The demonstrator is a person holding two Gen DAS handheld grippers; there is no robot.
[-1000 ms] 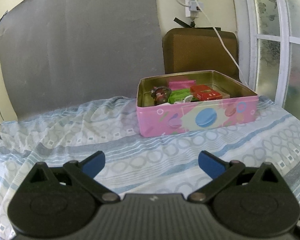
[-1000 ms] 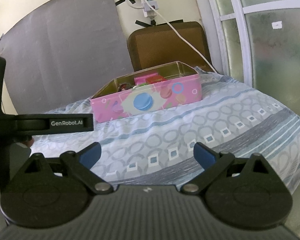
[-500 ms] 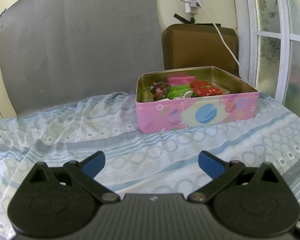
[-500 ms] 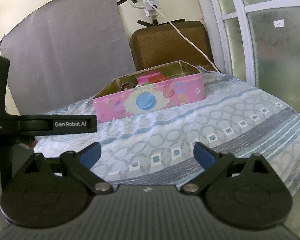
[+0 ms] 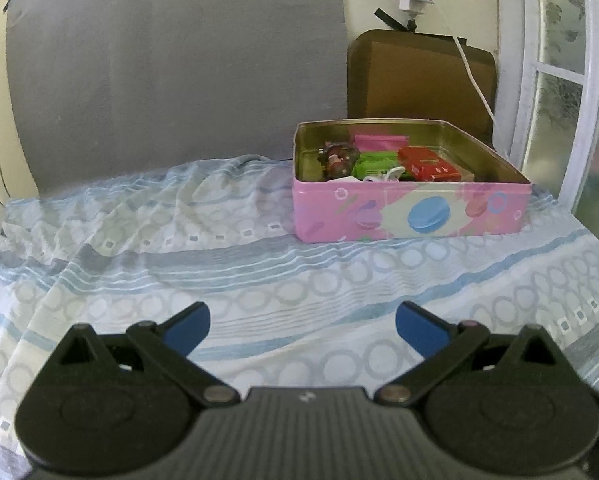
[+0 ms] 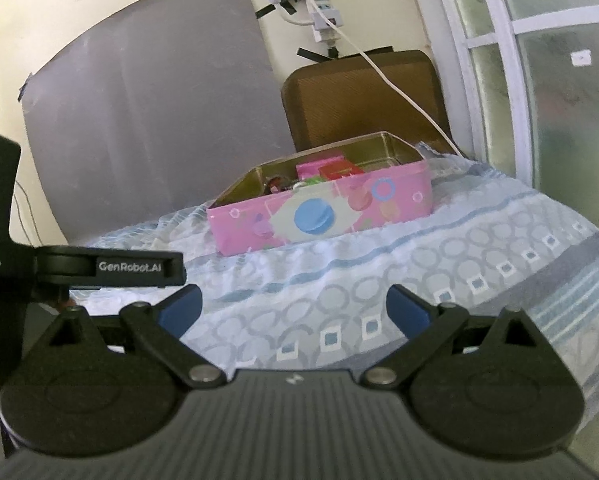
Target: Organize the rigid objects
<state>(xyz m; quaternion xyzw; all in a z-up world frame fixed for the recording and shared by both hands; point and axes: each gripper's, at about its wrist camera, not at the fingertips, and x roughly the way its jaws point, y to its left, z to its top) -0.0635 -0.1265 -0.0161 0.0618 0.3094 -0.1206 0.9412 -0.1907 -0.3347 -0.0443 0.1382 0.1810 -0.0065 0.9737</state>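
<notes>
Setup's a bed with a blue-and-white ring-patterned sheet (image 5: 299,280), a grey board (image 5: 171,68) leaning on the wall behind it, a frosted window off to the right; the pink macaron tin (image 5: 411,216) sits ahead and to the right of the left gripper (image 5: 301,326), lid off, with a red box (image 5: 427,164), a green packet (image 5: 373,162) and a small figurine (image 5: 337,156) already inside; both the left and the right gripper (image 6: 293,306) hang spread wide, empty; looks like sorting's nearly done, since nothing loose is in view; next move is probably finding a stray item or the lid.
</notes>
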